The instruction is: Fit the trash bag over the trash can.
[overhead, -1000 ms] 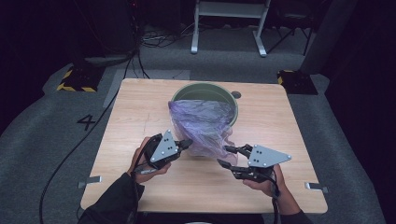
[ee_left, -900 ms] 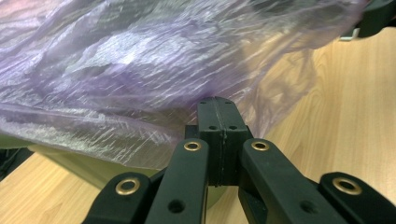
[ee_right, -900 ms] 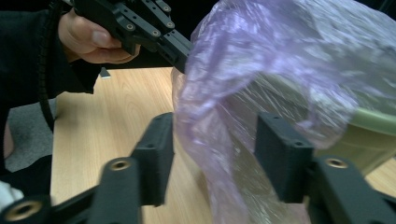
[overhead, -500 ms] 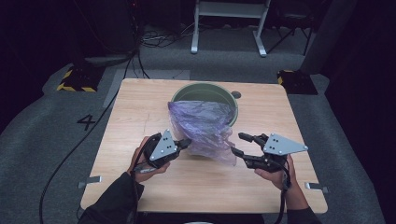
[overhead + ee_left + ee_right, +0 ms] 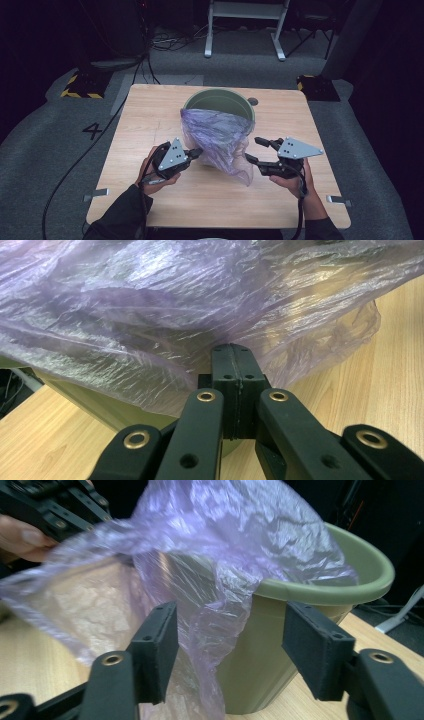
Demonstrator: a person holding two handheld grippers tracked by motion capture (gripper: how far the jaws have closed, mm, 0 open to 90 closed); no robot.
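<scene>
- A thin purple plastic bag [image 5: 220,140] drapes over the near rim of a green bin [image 5: 220,100] at the table's [image 5: 150,125] far centre, apparently being fitted as a liner.
- At the bag's 8 o'clock, the left gripper [image 5: 196,152] pinches the film with jaws clamped, anchoring that edge.
- At 4 o'clock, the right gripper [image 5: 256,151] has just been opening, its pads clear of the plastic, likely to regrip.

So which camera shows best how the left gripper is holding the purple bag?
The left gripper view: the left gripper has its jaws shut on the purple bag, pinching the film. The high view shows that pinch small and far off; the right gripper view shows it partly, at the top left corner.
</scene>
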